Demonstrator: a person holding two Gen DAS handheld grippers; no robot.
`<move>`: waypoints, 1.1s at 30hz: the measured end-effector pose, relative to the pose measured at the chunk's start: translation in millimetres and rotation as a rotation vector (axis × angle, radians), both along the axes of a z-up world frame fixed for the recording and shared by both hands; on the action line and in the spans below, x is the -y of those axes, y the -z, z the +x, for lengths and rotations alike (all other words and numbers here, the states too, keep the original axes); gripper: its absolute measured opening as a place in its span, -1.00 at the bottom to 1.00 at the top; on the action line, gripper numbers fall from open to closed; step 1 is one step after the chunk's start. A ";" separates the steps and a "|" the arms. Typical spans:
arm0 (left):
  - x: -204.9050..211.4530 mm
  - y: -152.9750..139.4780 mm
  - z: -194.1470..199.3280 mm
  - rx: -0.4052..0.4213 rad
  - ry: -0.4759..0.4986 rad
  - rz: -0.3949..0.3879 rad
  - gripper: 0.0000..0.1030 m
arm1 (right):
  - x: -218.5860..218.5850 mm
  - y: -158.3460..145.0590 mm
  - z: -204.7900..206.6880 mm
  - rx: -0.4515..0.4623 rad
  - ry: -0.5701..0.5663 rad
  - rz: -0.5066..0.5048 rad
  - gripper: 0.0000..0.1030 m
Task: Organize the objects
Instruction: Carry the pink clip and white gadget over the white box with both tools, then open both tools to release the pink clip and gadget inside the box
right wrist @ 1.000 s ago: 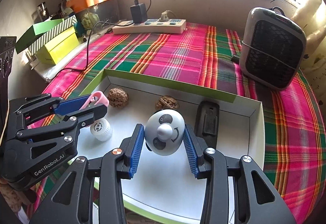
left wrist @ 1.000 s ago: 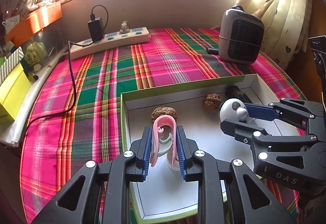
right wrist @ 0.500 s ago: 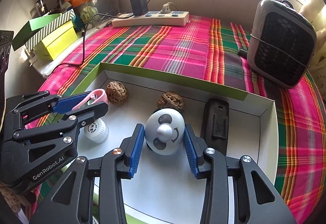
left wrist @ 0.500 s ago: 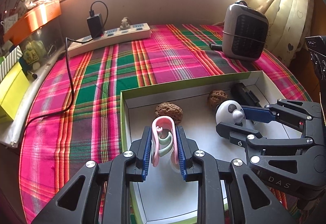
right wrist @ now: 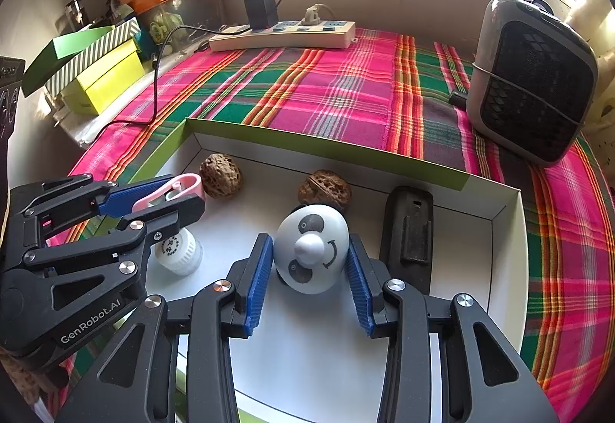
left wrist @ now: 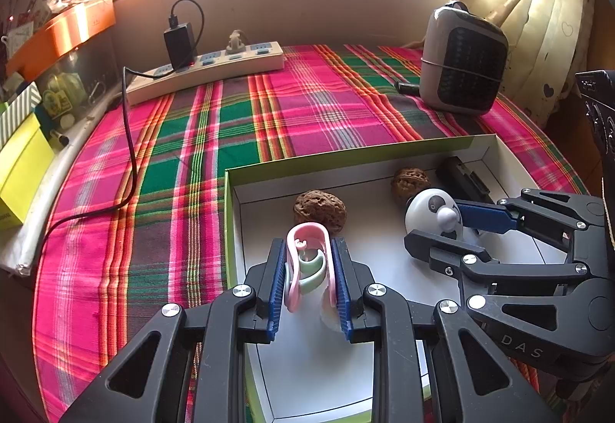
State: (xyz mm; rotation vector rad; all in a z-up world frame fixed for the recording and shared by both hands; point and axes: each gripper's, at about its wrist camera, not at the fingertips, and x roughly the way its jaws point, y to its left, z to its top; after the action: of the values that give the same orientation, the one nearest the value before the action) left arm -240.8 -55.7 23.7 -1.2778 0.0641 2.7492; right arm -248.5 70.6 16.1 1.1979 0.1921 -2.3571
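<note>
Leftmost, the left gripper (left wrist: 309, 269) pinches a pink clip (left wrist: 305, 261) between its blue pads, the clip's long axis running forward along the fingers, held over the near-left corner of the white box (left wrist: 346, 159). Just beneath it a small white bottle (right wrist: 178, 250) lies on the box floor. Further right, the right gripper (right wrist: 309, 261) clamps a panda-faced toy (right wrist: 311, 253), apparently lifted clear of the floor. Both loads hang above the box interior, so each release probably only needs a short drop.
</note>
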 end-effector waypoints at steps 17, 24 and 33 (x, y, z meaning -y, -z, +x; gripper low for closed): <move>-3.5 1.1 1.4 0.006 0.002 0.004 -0.52 | -2.1 -0.7 -2.1 0.004 0.014 -0.011 -0.22; -5.7 1.0 3.9 0.003 0.010 0.004 -0.44 | -3.2 -1.1 -1.4 0.006 0.021 -0.014 -0.20; -4.7 -1.0 6.5 -0.004 0.005 0.008 -0.35 | -5.6 -3.4 1.6 0.000 0.041 -0.010 -0.11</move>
State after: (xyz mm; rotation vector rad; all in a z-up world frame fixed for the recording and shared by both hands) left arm -234.3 -51.1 24.7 -1.2678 0.0568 2.7452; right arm -246.9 76.2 19.5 1.2073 0.1571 -2.3903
